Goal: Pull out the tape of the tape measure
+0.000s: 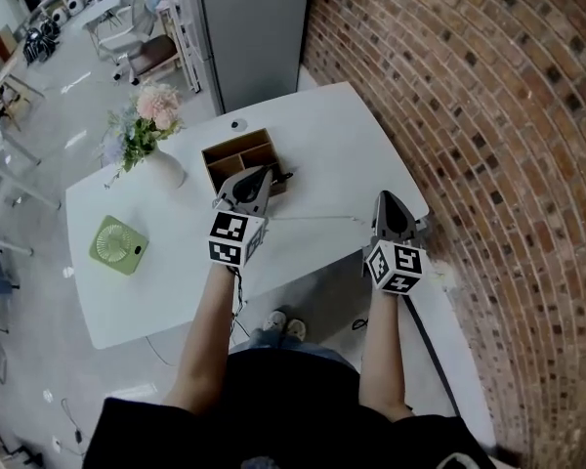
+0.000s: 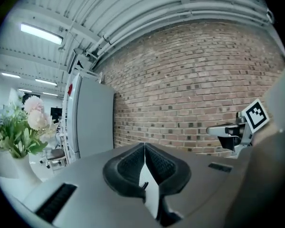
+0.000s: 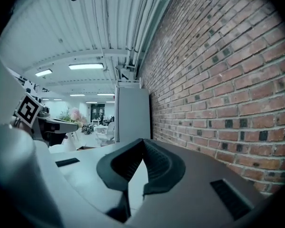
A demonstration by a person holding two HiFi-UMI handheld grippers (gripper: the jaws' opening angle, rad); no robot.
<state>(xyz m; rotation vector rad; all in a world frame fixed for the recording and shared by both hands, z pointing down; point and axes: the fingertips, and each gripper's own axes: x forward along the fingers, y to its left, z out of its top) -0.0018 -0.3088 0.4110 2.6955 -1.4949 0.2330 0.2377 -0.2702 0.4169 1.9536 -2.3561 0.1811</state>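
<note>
At a white table (image 1: 313, 135) set against a brick wall (image 1: 488, 115), a person seen from above holds out two grippers side by side, both pointing away from the body. The left gripper (image 1: 258, 179) hangs over the near edge of an open wooden box (image 1: 236, 154) with dividers. The right gripper (image 1: 391, 201) is near the table's right corner, close to the wall.

A thin pale strip, apparently the tape (image 1: 322, 219), runs almost level across the tabletop between the two grippers, from just beside the left one to just beside the right one. Where either end sits cannot be made out, nor can the tape measure's case. A small dark object (image 1: 281, 176) shows at the box's right side, next to the left gripper's tip.

In the left gripper view, the ribbed fingers (image 2: 130, 167) meet at their tips, with only a pale sliver showing lower down and nothing clearly caught between them. The right gripper view shows its fingers (image 3: 159, 163) likewise pressed together at the tips, with nothing visible in their grip.

A white vase (image 1: 164, 169) of pink flowers (image 1: 146, 115) stands left of the box, and a small green fan (image 1: 119, 244) lies nearer the table's left edge.
</note>
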